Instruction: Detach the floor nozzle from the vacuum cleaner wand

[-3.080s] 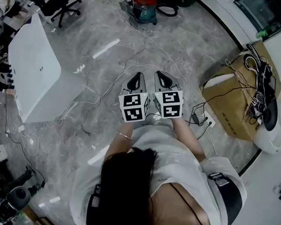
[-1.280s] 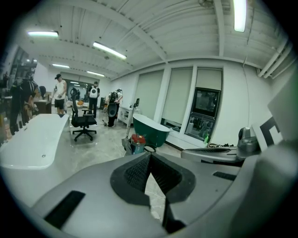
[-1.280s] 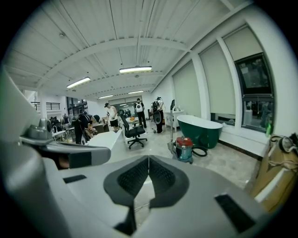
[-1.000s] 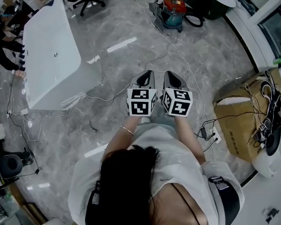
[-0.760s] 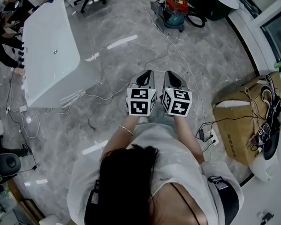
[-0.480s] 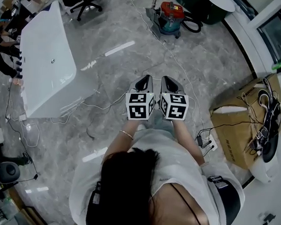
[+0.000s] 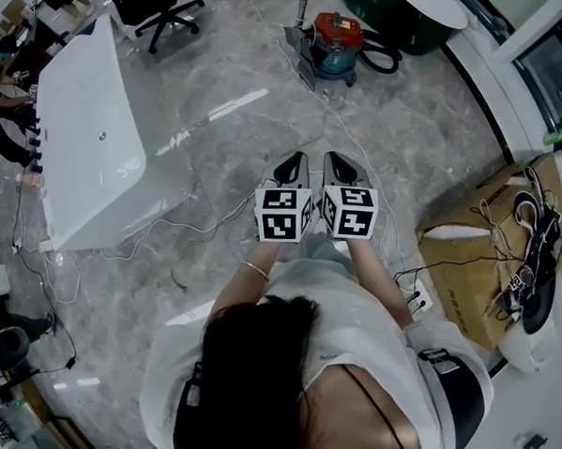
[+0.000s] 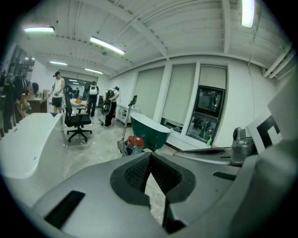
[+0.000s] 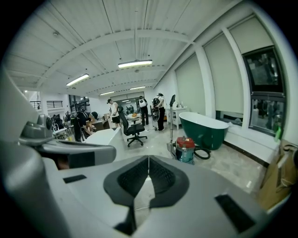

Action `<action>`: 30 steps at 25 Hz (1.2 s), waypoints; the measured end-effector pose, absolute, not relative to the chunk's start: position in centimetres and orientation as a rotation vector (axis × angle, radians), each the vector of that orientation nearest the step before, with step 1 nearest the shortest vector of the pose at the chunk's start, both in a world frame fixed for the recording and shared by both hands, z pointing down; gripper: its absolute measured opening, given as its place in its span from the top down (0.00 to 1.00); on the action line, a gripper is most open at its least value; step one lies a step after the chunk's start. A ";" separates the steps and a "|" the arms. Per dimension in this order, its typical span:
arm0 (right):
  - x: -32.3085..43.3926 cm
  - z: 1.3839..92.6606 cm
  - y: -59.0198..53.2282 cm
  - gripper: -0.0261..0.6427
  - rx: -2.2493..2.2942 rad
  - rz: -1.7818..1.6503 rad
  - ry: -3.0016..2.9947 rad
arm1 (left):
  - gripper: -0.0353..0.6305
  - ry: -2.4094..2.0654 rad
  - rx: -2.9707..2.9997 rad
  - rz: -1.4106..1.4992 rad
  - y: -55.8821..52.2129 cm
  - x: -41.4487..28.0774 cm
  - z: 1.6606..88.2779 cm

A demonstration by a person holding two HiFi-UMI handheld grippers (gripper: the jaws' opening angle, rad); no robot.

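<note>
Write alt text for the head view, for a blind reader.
A person holds the left gripper and right gripper, both shut and empty, side by side above a grey marble floor; a red-topped vacuum cleaner stands ahead.

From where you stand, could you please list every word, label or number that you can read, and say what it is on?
Nothing can be read for certain.
Cardboard box: dark print on its side, too blurred to read.
Vacuum cleaner: any label is too small to read.
Left tool and right tool: black-and-white square marker patterns only, no letters or digits.
</note>
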State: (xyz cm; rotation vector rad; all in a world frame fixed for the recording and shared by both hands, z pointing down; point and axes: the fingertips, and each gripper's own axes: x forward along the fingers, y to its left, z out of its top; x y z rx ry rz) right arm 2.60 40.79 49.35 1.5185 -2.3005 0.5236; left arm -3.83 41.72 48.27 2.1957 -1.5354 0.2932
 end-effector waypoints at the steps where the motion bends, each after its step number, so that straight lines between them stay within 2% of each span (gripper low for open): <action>1: 2.8 49.3 40.2 0.94 1.517 0.522 -2.303 | 0.94 -1.537 2.193 0.294 41.2 -3.6 48.3; 16: 10.5 49.6 31.3 0.94 1.540 0.540 -2.304 | 0.94 -1.596 2.178 0.319 33.2 2.9 48.1; 30: 13.4 50.2 27.6 0.94 1.477 0.534 -2.349 | 0.94 -1.643 2.149 0.316 29.4 6.7 48.5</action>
